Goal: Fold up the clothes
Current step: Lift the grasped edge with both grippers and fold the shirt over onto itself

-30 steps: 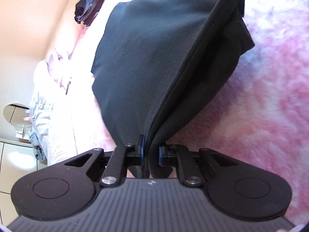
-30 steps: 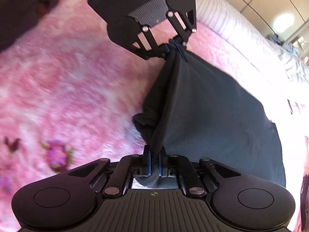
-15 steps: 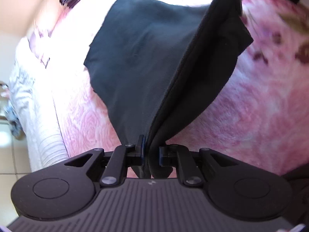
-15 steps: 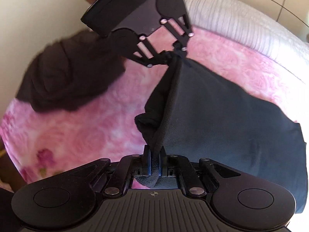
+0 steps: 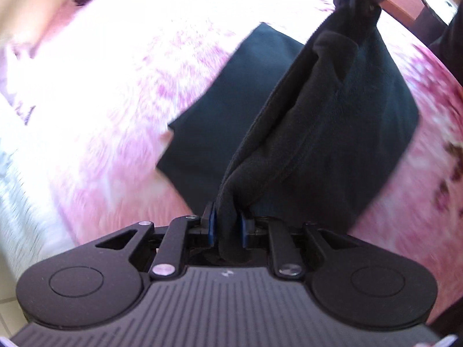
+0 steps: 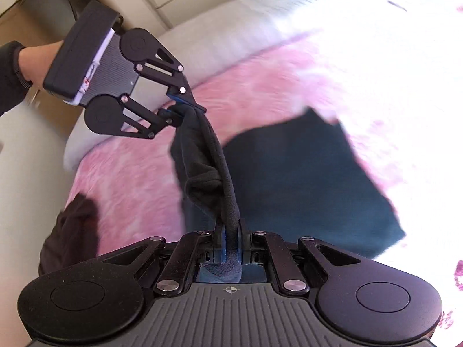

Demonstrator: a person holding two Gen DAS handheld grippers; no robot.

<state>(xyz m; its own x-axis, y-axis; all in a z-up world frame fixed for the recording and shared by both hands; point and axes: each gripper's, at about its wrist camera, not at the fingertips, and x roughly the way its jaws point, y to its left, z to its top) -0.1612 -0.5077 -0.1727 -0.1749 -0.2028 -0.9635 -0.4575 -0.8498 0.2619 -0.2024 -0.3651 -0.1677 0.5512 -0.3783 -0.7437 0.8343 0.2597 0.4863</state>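
While I hold up one black cloth (image 5: 332,133), my two grippers each pinch one end of its thick top edge. My left gripper (image 5: 227,227) is squeezed tight on the near end in the left wrist view, and my right gripper (image 6: 230,244) is squeezed tight on the other end. The edge sags between them. The rest of the cloth hangs down onto one pink flowery blanket (image 6: 260,86). One more dark brown piece of clothing (image 6: 69,231) lies on the blanket, off to the left in the right wrist view. A white striped bed edge (image 6: 220,34) runs along the far side.
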